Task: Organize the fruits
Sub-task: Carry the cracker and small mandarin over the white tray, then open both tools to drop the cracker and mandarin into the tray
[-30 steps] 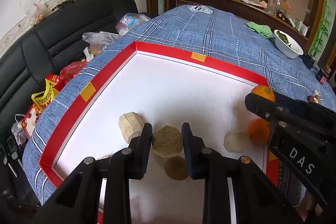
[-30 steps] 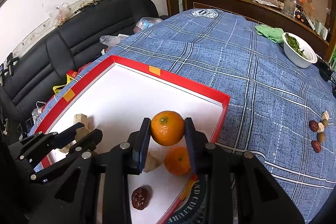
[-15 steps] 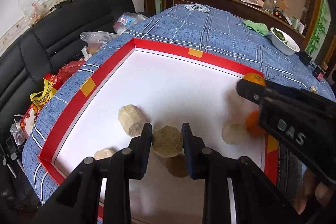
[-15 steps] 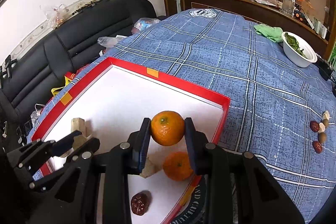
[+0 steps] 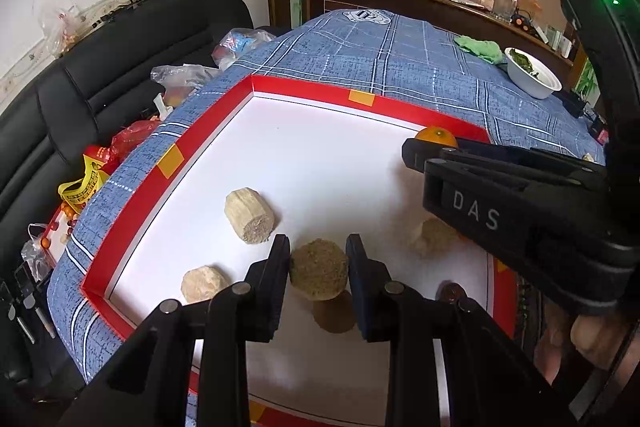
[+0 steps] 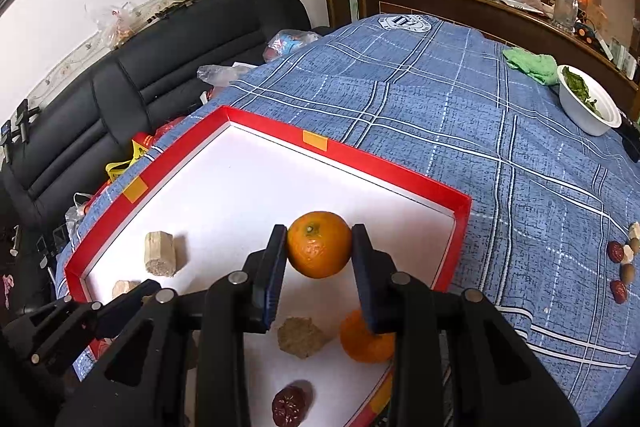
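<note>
My left gripper (image 5: 318, 269) is shut on a tan fibrous cane piece (image 5: 319, 270) and holds it above the white floor of the red-rimmed tray (image 5: 304, 95). My right gripper (image 6: 319, 245) is shut on an orange (image 6: 319, 244), held above the tray's right side (image 6: 456, 223). On the tray floor lie two more cane pieces (image 5: 249, 215) (image 5: 203, 283), another cane piece (image 6: 301, 337), a second orange (image 6: 364, 341) and a red date (image 6: 289, 405). The right gripper's body (image 5: 520, 211) crosses the left wrist view.
The tray sits on a blue plaid tablecloth (image 6: 460, 99). Several dates and nuts (image 6: 622, 267) lie on the cloth at right. A white bowl of greens (image 6: 586, 103) and green cloth (image 6: 530, 65) stand far right. A black sofa with bags (image 5: 100, 95) is left.
Both grippers have drawn back and up over the tray, each keeping its load. The right gripper has moved in over the tray's right side, closer to the left one.
</note>
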Demonstrator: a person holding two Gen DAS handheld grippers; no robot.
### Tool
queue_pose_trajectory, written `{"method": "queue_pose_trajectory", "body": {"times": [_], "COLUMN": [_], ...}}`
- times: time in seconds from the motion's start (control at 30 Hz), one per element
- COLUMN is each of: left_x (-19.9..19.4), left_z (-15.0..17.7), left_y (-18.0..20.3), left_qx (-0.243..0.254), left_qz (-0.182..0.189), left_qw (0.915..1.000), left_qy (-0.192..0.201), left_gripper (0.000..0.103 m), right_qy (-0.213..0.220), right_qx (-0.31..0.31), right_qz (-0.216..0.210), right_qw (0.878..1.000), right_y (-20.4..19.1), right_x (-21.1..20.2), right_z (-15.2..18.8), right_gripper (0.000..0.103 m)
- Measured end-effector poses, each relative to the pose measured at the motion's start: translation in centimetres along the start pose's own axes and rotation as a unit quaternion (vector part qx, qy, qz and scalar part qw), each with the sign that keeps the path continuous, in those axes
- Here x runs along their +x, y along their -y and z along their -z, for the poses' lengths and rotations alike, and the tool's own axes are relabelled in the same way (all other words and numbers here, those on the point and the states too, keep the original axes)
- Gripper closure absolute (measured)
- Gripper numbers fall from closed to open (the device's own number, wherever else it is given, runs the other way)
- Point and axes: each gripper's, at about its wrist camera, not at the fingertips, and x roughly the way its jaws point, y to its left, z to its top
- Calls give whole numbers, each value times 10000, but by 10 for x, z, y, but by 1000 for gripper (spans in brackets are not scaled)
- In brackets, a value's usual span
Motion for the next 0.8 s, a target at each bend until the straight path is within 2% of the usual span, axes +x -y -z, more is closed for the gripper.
{"method": "queue_pose_trajectory", "body": {"times": [0.33, 0.4, 0.43, 0.5, 0.57, 0.67, 0.77, 0.8], "left_x": [2, 4, 4, 0, -2, -4, -8, -10], "left_z": [2, 2, 2, 3, 2, 2, 2, 2], "left_y": [-7, -7, -7, -8, -9, -10, -11, -11], "left_qx": [-169, -132, -122, -141, -142, -177, -163, -174], "left_qz": [-88, -137, -125, -183, -225, -209, -283, -285], "left_qw": [9997, 9996, 9996, 9997, 9996, 9996, 9995, 9994], "left_qy": [-123, -194, -207, -59, -30, -20, 49, 74], "left_gripper": [74, 68, 60, 54, 43, 34, 26, 25], "right_qy": [-129, -183, -214, -274, -254, -214, -189, -149], "right_qx": [-5, -10, -31, -37, 2, -10, -35, -20], "right_qz": [-37, -45, -32, 23, 11, 67, 78, 63], "right_qw": [9999, 9998, 9998, 9996, 9997, 9997, 9998, 9999], "right_y": [2, 1, 1, 1, 2, 3, 4, 5], "right_x": [5, 7, 7, 9, 7, 3, -2, -6], "right_z": [3, 3, 4, 4, 5, 5, 5, 5], "right_gripper": [68, 68, 68, 65, 55, 45, 41, 41]}}
